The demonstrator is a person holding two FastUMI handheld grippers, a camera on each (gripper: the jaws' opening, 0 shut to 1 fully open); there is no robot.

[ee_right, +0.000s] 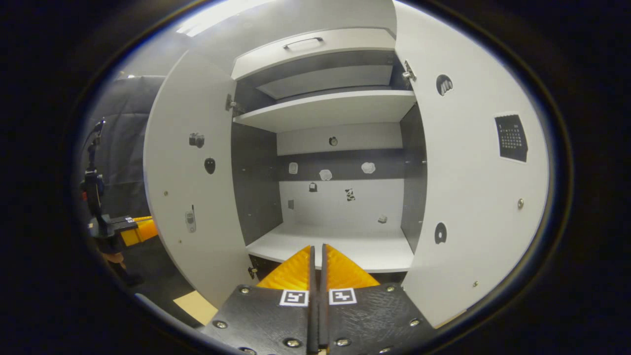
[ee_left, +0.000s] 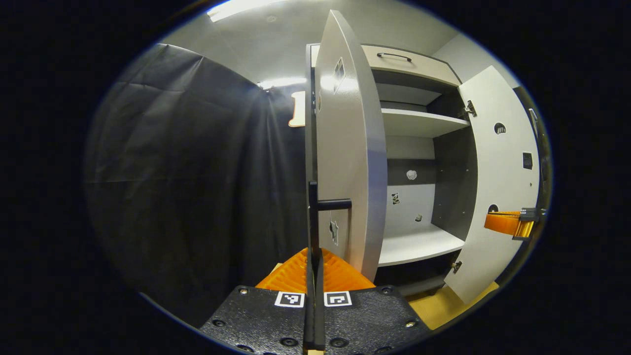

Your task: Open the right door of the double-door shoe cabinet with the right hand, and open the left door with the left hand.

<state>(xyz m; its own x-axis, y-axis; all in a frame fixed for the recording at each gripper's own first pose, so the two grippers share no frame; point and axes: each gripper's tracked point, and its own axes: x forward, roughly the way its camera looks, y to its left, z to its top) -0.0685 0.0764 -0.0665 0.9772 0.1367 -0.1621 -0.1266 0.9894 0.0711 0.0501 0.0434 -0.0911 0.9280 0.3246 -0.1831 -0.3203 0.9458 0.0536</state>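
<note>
I am holding my left gripper (ee_left: 314, 256) level, fingers pinched onto the black handle (ee_left: 315, 217) on the free edge of the left door (ee_left: 347, 148), which is standing wide open. My right gripper (ee_right: 318, 264), fingers pressed together on nothing, is pointing into the cabinet's bottom shelf (ee_right: 345, 244), the open right door (ee_right: 473, 162) beside it.

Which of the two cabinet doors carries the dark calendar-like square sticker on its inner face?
The right door, the one hinged on the cabinet's right side. Its inner face bears the dark square; the left door has only small picture stickers.
</note>
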